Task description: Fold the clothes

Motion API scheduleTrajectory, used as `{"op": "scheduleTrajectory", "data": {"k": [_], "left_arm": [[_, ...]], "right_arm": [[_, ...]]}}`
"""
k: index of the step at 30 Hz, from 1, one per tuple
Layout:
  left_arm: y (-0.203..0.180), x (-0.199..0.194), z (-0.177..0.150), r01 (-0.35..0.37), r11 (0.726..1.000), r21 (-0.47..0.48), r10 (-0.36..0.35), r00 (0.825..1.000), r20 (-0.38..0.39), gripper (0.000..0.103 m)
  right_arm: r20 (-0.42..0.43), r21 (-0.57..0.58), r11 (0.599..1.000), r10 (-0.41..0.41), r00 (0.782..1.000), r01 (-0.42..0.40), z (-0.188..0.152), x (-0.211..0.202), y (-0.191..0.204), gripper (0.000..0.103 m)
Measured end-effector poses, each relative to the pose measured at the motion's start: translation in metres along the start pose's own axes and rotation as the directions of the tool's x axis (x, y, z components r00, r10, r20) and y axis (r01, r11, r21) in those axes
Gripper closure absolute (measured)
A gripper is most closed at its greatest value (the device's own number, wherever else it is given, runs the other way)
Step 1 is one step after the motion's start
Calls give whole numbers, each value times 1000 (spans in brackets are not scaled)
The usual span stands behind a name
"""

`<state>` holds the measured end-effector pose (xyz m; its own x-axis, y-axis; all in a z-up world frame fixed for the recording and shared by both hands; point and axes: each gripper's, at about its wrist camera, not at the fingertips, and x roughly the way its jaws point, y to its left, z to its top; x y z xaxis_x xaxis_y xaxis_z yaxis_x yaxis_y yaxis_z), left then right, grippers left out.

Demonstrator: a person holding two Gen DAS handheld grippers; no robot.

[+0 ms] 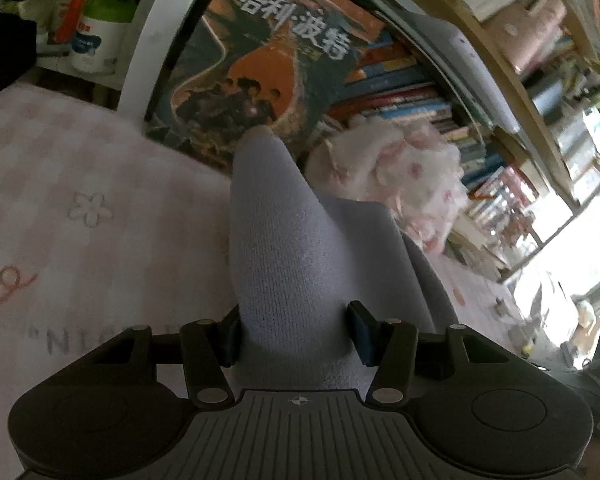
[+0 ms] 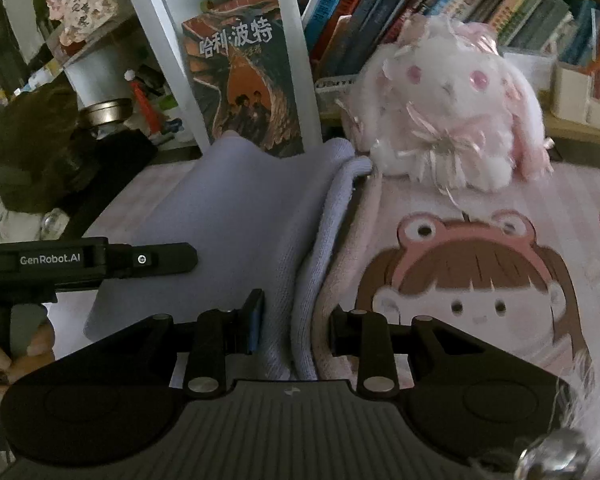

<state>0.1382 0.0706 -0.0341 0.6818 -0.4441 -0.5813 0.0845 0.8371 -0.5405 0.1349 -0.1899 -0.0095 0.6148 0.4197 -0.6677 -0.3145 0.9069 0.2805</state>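
Observation:
A pale lavender knit garment (image 2: 236, 216) lies on a pink printed bed cover (image 2: 480, 280), with a folded edge along its right side. My left gripper (image 1: 296, 334) has its jaws around a raised fold of the lavender garment (image 1: 284, 256); the cloth fills the gap between the pads. My right gripper (image 2: 296, 326) has its jaws around the garment's folded right edge near the front. The left gripper's body (image 2: 100, 260) shows at the left of the right wrist view, over the garment's near left corner.
A white and pink plush toy (image 2: 452, 120) sits at the back right, touching the garment's far corner; it also shows in the left wrist view (image 1: 400, 176). A book (image 2: 244, 80) leans on a white shelf frame behind. Bookshelves (image 2: 420, 4) line the back. Dark clutter (image 2: 40, 152) lies at left.

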Motion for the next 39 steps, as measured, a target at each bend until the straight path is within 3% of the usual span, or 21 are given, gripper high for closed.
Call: {"op": "scheduleTrajectory", "data": {"k": [13,19,22,24,26,31,33,39], "left_arm": [[19,32,18,-55,998,-20,55,998,16,51],[25,39,13,-73,997,-30,73,997,11,47],[24,41,12,-103,995,-12,103,995,9,41],[21,40,12,-121,993,12,121,993,17,41],[16,35,12,-149,987,51,148,988,35,40],[1,15,3,-235,962,139,221,969,112,30],[-2,9,-2,-256,956,142,239,963,128,23],[-11,-6,-18,-321,936,146,299,942,151,22]], "right_arm": [[-9,1,1000,16,1000,-16,25,50,-12,75],[-11,68,997,20,1000,-19,19,59,-22,71],[-10,105,994,22,1000,-21,16,61,-28,66],[-4,109,994,6,1000,-6,16,59,-28,55],[0,94,995,-16,1000,16,17,55,-26,51],[62,80,995,-63,996,58,14,34,-27,28],[78,91,993,-84,993,77,10,26,-29,24],[90,79,987,-143,986,136,-9,12,-26,17]]}}
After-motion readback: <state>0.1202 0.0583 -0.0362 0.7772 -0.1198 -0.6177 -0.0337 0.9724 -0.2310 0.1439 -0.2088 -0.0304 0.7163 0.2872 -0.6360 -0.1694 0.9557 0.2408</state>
